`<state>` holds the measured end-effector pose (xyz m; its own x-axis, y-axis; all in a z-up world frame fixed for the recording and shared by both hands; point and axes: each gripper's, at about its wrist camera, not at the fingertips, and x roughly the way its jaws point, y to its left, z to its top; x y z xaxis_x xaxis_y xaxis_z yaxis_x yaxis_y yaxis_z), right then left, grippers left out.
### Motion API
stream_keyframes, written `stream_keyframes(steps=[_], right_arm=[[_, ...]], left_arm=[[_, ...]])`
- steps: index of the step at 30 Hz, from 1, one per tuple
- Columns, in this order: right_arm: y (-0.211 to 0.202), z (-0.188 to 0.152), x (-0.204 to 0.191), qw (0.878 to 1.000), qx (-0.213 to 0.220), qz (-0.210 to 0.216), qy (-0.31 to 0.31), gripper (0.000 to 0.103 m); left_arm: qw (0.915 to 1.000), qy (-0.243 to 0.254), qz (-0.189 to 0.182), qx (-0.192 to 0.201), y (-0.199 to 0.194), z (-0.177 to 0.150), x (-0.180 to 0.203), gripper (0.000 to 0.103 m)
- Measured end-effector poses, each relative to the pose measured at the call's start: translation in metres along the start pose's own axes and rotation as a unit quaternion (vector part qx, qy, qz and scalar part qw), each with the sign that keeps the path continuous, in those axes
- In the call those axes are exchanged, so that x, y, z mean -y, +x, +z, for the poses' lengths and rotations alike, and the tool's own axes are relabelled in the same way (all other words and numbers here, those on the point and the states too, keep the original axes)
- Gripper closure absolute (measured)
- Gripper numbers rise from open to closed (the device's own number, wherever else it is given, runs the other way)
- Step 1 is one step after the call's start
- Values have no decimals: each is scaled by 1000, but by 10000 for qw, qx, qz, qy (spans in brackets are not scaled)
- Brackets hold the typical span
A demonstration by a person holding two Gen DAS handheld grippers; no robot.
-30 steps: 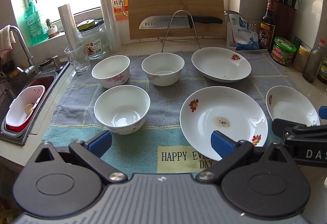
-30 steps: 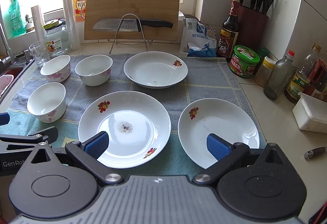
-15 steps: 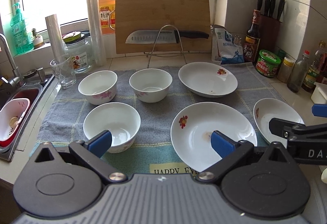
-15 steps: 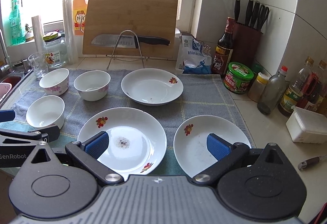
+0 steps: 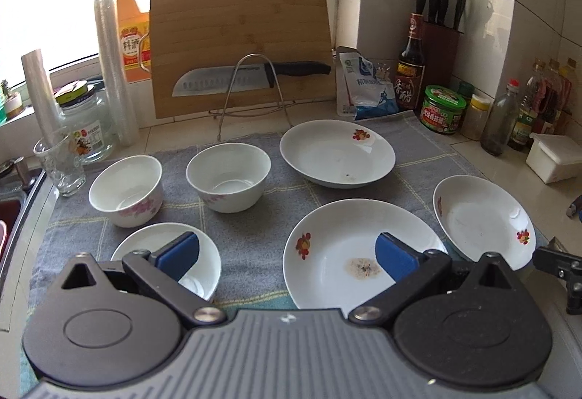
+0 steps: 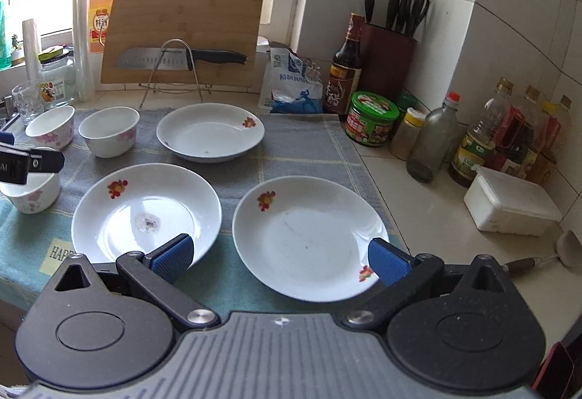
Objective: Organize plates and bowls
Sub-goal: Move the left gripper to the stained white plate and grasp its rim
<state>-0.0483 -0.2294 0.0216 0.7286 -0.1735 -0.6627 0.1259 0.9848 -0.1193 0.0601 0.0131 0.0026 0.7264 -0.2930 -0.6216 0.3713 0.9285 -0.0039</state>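
Three white flowered bowls sit on a grey towel (image 5: pixel 262 213): the back-left bowl (image 5: pixel 125 191), the back-middle bowl (image 5: pixel 228 177) and the near bowl (image 5: pixel 203 260). Three white plates lie to their right: the far plate (image 5: pixel 336 153), the stained middle plate (image 5: pixel 349 253) and the right plate (image 5: pixel 480 217). My left gripper (image 5: pixel 287 251) is open above the gap between near bowl and stained plate, holding nothing. My right gripper (image 6: pixel 278 259) hangs open over the near edge of the right plate (image 6: pixel 309 235), beside the stained plate (image 6: pixel 145 209).
A cutting board (image 5: pixel 240 42) with a knife (image 5: pixel 251 76) on a wire stand leans at the back. Bottles, a green-lidded jar (image 6: pixel 371 118) and a white box (image 6: pixel 509 202) crowd the right counter. A glass (image 5: pixel 60 162) and a sink edge lie left.
Both grippers rose and moved forward over the dishes, each view swinging rightward. The left fingers now overlap the near bowl and stained plate; the right fingers frame the right plate. No dish moved.
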Motion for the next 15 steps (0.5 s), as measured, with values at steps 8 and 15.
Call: stream_keyframes(steps=[8,15], right_arm=[[40,-37,33,9993,-375,80,37,0],[79,-50,55,9979,-522,384,-39,0]], left_arm=[[9968,562,-528,-194,35,24,38,1],[9869,1158,-1091,-266,61,43,86,1]])
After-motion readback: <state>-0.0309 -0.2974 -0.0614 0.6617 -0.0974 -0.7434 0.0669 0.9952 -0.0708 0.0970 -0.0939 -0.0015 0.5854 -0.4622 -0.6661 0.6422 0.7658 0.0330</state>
